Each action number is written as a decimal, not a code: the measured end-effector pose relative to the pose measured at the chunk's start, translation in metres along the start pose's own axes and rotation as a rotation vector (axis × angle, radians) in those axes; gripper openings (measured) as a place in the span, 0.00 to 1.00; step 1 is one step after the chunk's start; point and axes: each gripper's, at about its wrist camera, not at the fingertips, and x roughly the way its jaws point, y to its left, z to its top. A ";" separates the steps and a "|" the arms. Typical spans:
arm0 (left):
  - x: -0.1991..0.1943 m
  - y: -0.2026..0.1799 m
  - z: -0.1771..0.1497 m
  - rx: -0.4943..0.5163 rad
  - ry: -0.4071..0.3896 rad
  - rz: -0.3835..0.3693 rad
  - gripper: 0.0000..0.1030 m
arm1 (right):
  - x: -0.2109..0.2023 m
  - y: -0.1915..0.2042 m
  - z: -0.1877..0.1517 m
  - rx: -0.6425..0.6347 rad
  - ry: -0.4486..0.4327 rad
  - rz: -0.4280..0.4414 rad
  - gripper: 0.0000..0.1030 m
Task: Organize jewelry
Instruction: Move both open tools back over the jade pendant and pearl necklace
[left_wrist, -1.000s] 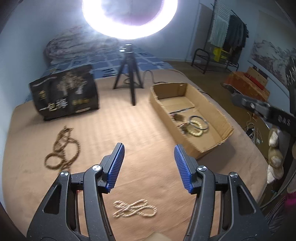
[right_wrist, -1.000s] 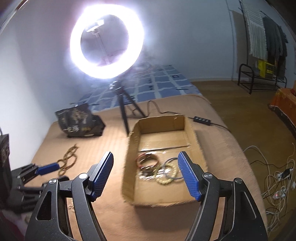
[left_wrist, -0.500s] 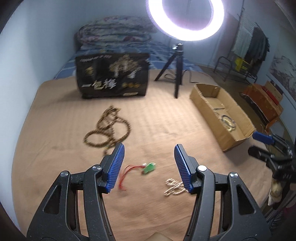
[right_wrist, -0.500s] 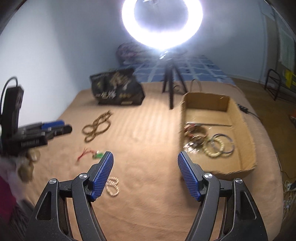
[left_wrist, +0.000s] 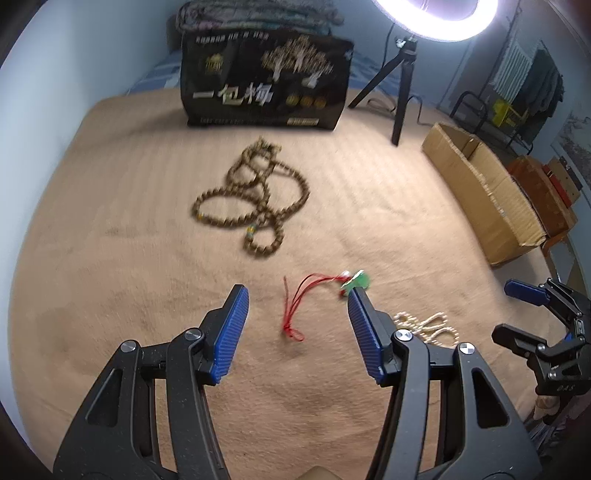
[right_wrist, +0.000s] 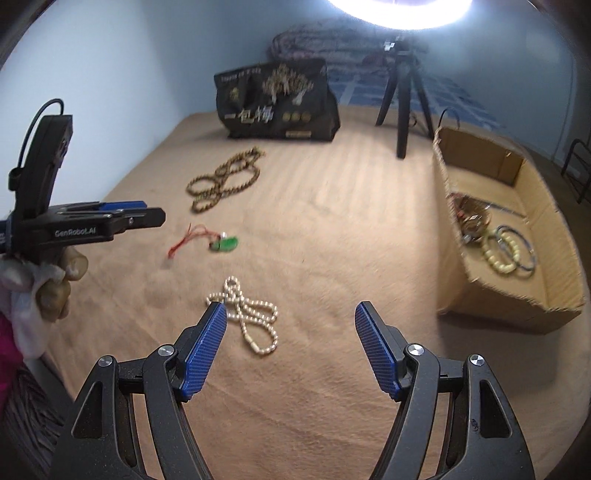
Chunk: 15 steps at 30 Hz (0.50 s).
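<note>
On the brown blanket lie a brown bead necklace (left_wrist: 255, 199) (right_wrist: 221, 177), a green pendant on a red cord (left_wrist: 354, 282) (right_wrist: 225, 243) and a white pearl necklace (left_wrist: 424, 325) (right_wrist: 247, 314). My left gripper (left_wrist: 297, 293) hangs open above the red cord, with the pendant by its right fingertip. My right gripper (right_wrist: 291, 310) is open and empty over the blanket, and the pearl necklace lies just inside its left finger. A cardboard box (right_wrist: 517, 299) (left_wrist: 480, 192) at the right holds several bracelets (right_wrist: 509, 251).
A black printed bag (left_wrist: 266, 81) stands at the back. A ring light tripod (left_wrist: 402, 92) stands beside the box. A folded quilt lies behind the bag. A person's hand (right_wrist: 55, 280) holds the left gripper (right_wrist: 110, 218) at the blanket's left edge.
Both views have swung away from the cardboard box toward the loose jewelry on the blanket. Both grippers have come lower and closer to it. Their jaws stand as wide as before.
</note>
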 end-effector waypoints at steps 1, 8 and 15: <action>0.004 0.002 -0.001 -0.001 0.009 0.002 0.56 | 0.004 0.001 -0.002 -0.003 0.012 0.006 0.70; 0.022 0.008 -0.007 -0.012 0.053 0.002 0.53 | 0.028 0.007 -0.005 -0.042 0.068 0.047 0.70; 0.035 0.006 -0.010 0.013 0.079 0.009 0.48 | 0.047 0.026 -0.001 -0.161 0.089 0.072 0.70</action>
